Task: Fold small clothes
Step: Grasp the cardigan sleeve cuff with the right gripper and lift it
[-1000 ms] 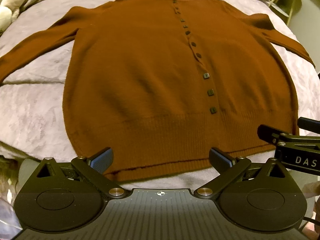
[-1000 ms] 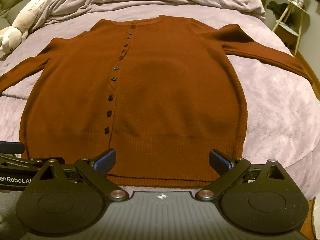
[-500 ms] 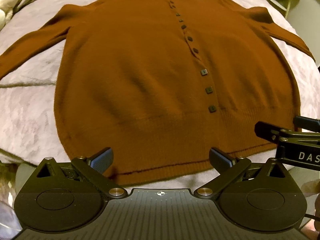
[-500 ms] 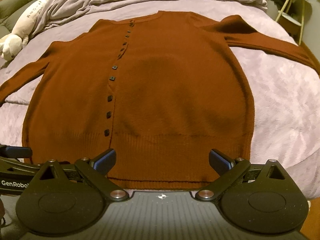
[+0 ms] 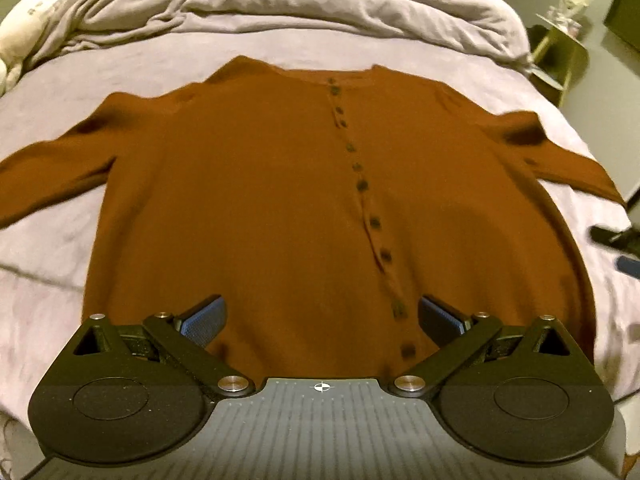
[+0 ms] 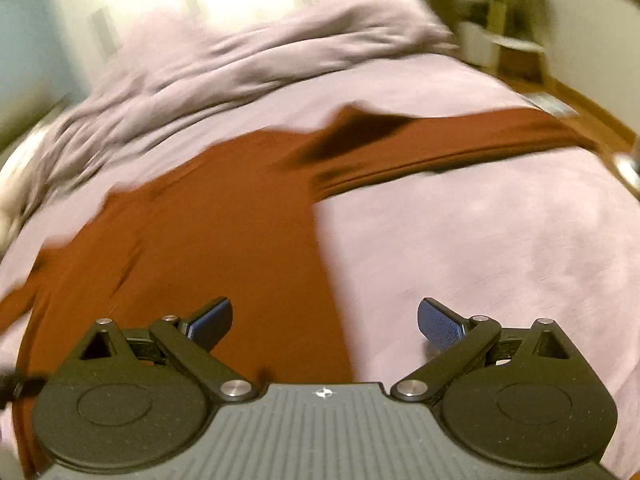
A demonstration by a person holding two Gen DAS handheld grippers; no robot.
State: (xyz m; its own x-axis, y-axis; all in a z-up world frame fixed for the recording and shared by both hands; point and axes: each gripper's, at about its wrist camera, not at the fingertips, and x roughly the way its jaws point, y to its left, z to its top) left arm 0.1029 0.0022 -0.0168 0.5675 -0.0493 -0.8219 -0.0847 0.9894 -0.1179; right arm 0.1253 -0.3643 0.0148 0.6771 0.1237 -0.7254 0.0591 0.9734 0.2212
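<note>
A rust-brown buttoned cardigan [image 5: 280, 208] lies flat, front up, on a lilac bed, both sleeves spread out. My left gripper [image 5: 320, 318] is open and empty, low over the cardigan's lower part near the button row [image 5: 374, 222]. My right gripper [image 6: 325, 320] is open and empty over the cardigan's right side edge [image 6: 240, 240]; its left finger is above the fabric, its right finger above bare sheet. The right sleeve [image 6: 460, 140] stretches away to the right. The right wrist view is blurred. The right gripper's tip [image 5: 618, 240] shows at the left wrist view's right edge.
A crumpled lilac duvet [image 5: 280, 8] is bunched at the head of the bed. A white plush toy [image 5: 24, 32] lies at the far left. A small side table [image 5: 560, 48] stands beyond the bed's right side. Bare sheet [image 6: 500, 260] lies right of the cardigan.
Both grippers have moved forward from the hem over the cardigan. The right gripper has swung right toward the side edge and right sleeve; its view is now blurred.
</note>
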